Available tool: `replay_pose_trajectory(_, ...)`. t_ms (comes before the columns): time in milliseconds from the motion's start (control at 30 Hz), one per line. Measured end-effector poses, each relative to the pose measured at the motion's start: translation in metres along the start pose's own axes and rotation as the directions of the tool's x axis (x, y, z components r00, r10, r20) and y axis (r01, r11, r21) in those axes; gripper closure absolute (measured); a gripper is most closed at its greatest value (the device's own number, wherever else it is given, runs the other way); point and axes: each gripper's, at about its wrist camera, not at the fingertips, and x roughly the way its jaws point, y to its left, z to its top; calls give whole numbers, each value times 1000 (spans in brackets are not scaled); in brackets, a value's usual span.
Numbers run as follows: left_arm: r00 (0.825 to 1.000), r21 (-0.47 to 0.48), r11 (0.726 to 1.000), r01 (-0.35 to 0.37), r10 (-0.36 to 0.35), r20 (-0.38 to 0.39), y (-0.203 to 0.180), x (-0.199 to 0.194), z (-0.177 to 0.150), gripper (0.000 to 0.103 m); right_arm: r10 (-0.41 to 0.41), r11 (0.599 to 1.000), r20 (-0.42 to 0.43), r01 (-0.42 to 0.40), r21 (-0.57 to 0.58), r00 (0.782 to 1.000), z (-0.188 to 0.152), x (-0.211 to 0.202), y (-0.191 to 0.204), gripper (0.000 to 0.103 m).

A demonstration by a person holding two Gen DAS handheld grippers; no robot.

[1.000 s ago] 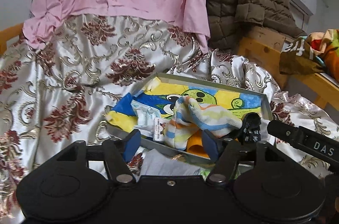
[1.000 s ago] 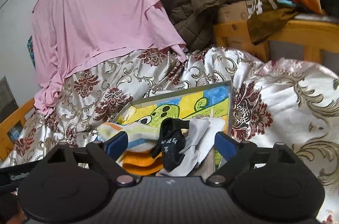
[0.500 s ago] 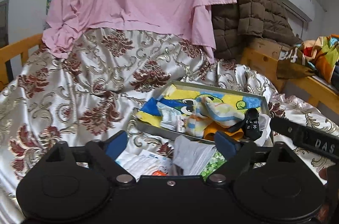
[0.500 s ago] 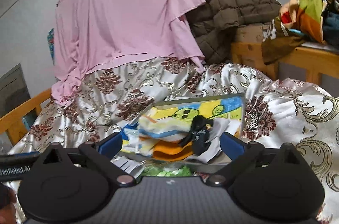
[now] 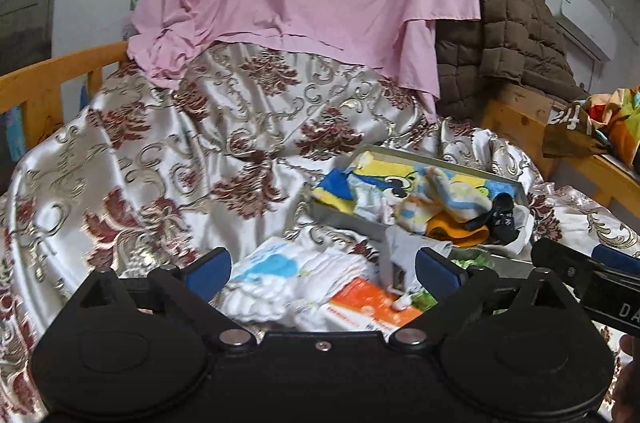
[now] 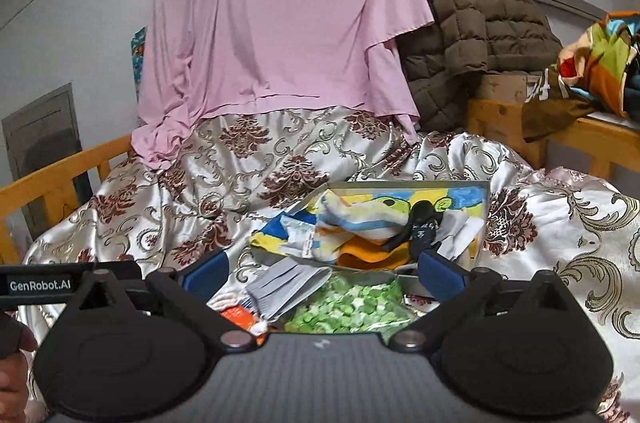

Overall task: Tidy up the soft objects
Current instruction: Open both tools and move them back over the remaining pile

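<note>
Soft cloths [image 6: 360, 223] fill the shallow tray [image 6: 486, 207] on the satin bedspread [image 5: 160, 163] between wooden bed rails [image 5: 52, 71], open cover to its left, while the left gripper [image 5: 322, 267] and right gripper [image 6: 322, 269], jaws just opened wide, hold nothing.

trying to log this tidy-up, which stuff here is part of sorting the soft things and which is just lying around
Part of the job:
- tray
- striped cloth
- black sock
- orange cloth
- grey mask
- white folded cloths
- green patterned bag

Just lying about:
- pink sheet
- brown quilted jacket
- floral bedspread
- colourful pile
</note>
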Motion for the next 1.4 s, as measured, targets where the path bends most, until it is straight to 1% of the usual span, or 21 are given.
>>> replay_pose_trajectory(167, 1000, -15, 1000, -21, 21, 10, 15, -8, -10, 2, -11, 999, -2, 11, -47, 1000, -10, -4, 14, 0)
replay_pose_trajectory(300, 999, -5, 999, -34, 34, 6, 24, -11, -19, 1, -5, 997, -15, 4, -71, 1000, -18, -1, 20, 0)
replay_pose_trajectory(433, 998, 2, 998, -56, 56, -22, 35, -6, -28, 1, -3, 994, -40, -1, -107, 999, -25, 7, 28, 0)
replay_pose_trajectory(633, 994, -25, 996, -84, 82, -71, 52, 7, -39, 1, 8, 989, -86, -21, -143, 996, -39, 17, 39, 0)
replay_pose_trajectory(833, 990, -26, 995, -99, 96, -103, 58, 15, -47, 1, 22, 978, -132, -48, -202, 991, -51, 25, 53, 0)
replay_pose_trajectory(967, 981, -24, 994, -105, 99, -167, 60, 23, -50, 1, 17, 967, -168, -59, -249, 986, -59, 30, 64, 0)
replay_pose_trajectory(1033, 980, -30, 993, -112, 106, -170, 62, 25, -51, 1, 18, 961, -175, -65, -267, 984, -62, 32, 67, 0)
replay_pose_trajectory(1233, 977, -12, 992, -127, 123, -172, 63, 28, -53, 1, 10, 957, -185, -63, -283, 983, -66, 41, 70, 0)
replay_pose_trajectory(1400, 977, -5, 991, -132, 129, -172, 65, 33, -53, 1, 6, 964, -203, -60, -260, 979, -68, 49, 66, 0)
